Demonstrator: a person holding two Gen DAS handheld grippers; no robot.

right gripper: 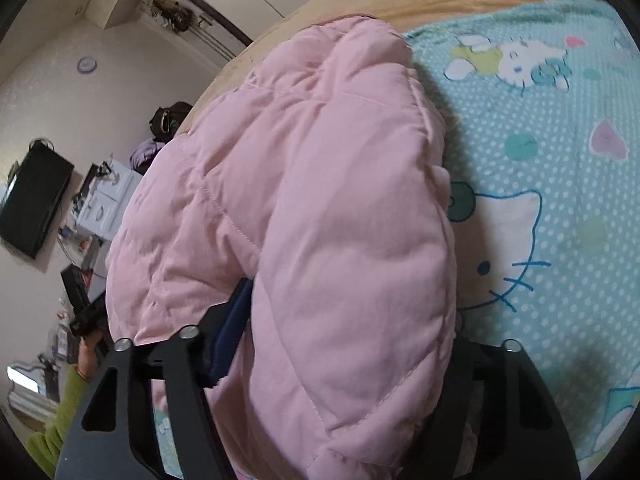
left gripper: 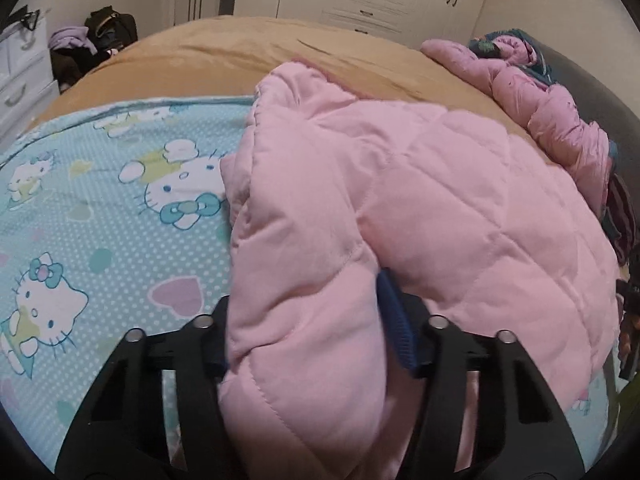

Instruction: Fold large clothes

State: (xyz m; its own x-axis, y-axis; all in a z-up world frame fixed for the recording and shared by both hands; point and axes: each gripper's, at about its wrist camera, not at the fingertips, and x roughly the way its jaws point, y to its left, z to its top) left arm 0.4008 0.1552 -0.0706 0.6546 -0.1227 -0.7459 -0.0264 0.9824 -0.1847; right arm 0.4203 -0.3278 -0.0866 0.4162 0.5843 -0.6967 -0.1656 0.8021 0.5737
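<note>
**Ana:** Pink padding fills the space between both sets of black fingers. Biggest first, though: what is all this lying on?

**Ben:** On the bed (left gripper: 248,46), tan cover toward the far side, with a blue cartoon-cat sheet (left gripper: 100,200) spread on the near part. The pink quilted jacket (left gripper: 420,208) lies half on that sheet and half on the tan, which looks like a flat place chosen for folding.

**Ana:** And which way does it run?

**Ben:** In the left view its length goes from the camera up and away toward the far side of the bed, one rounded end furthest off. Collar or hem, I cannot tell.

**Ana:** The claws?

**Ben:** The left gripper (left gripper: 308,320) is clamped at a middling width on a thick roll of the jacket; a blue pad (left gripper: 394,312) presses into its right side. The right gripper (right gripper: 344,320) pinches another fat bulge (right gripper: 340,240) likewise, its blue pad (right gripper: 230,336) dug in on the left.

**Ana:** Why both on the near part?

**Ben:** My guess: two holds on one edge keep it level while it is carried over. A second pink garment (left gripper: 536,92) waits by the far right edge.
</note>
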